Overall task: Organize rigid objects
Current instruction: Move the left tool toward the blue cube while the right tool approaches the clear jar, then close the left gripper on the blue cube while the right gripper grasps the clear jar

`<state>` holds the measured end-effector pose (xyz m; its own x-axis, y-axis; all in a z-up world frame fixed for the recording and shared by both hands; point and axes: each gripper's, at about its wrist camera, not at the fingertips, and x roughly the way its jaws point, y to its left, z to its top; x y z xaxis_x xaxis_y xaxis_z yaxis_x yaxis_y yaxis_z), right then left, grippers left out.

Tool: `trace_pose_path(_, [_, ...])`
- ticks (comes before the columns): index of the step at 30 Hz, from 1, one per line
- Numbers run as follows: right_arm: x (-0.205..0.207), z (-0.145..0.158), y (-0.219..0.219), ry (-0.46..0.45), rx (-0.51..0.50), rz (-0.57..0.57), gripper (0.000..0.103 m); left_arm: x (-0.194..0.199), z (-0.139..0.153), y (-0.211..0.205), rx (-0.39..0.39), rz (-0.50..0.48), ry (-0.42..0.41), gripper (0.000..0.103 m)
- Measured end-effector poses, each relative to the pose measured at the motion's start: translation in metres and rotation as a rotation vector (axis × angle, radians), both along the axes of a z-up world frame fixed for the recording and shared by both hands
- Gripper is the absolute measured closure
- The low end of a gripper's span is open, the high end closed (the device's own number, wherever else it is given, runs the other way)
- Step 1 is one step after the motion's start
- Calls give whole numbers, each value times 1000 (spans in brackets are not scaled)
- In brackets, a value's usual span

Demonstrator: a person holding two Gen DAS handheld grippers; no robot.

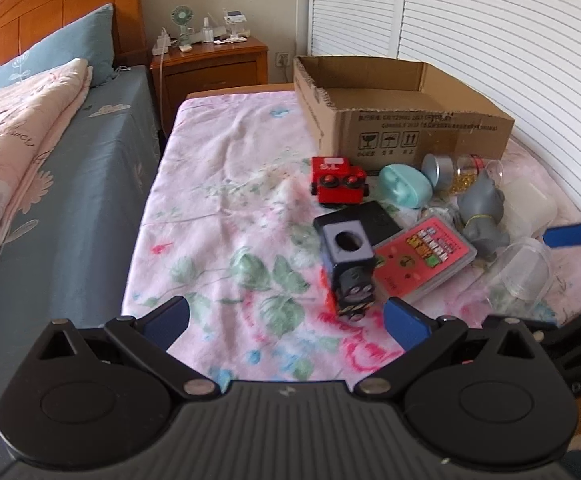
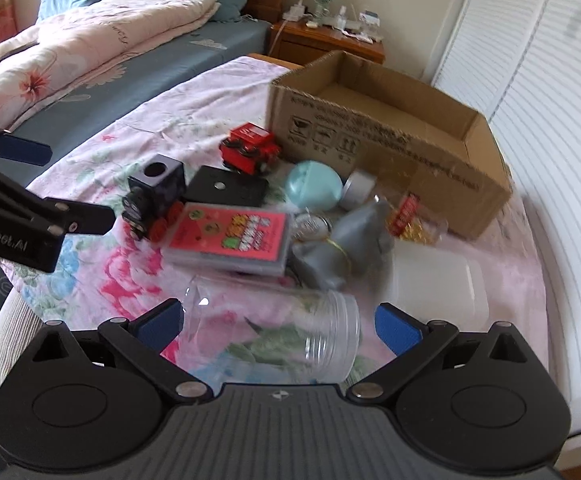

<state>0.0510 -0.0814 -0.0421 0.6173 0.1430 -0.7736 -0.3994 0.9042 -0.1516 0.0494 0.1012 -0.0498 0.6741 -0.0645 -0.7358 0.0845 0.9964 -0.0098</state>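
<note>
An open cardboard box [image 1: 402, 120] stands at the back of a floral-covered table [image 1: 230, 200]; it also shows in the right wrist view [image 2: 390, 136]. In front of it lies a pile: a red toy engine [image 1: 338, 180], a black toy engine [image 1: 350, 268], a pink card case [image 1: 422, 256], a teal case [image 1: 404, 186], a grey figure [image 1: 484, 212] and a clear plastic jar [image 2: 274, 336] on its side. My left gripper [image 1: 286, 320] is open and empty, just short of the black engine. My right gripper [image 2: 278, 324] is open with the jar lying between its fingers.
A black flat box [image 2: 228, 186], a small metal tin [image 2: 356, 192], a jar of gold beads [image 2: 414, 224] and a white lidded tub [image 2: 438, 284] also lie in the pile. A bed [image 1: 50, 160] is to the left, a nightstand [image 1: 210, 64] behind, louvred doors [image 1: 490, 40] to the right.
</note>
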Motion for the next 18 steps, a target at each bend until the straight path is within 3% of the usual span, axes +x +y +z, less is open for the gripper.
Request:
trace_pose_path(5, [-3,0,-11,2,29,-18,0,22,0,-13,1,-2,-26,1])
trace_pose_path(10, [-4,2,-15,-5,45,-21,0,45,-9,-17,54,31,-6,1])
trace_pose_path(18, [-3,1,-21,17,68,-13,0,42,-11,18,32,121,-4,1])
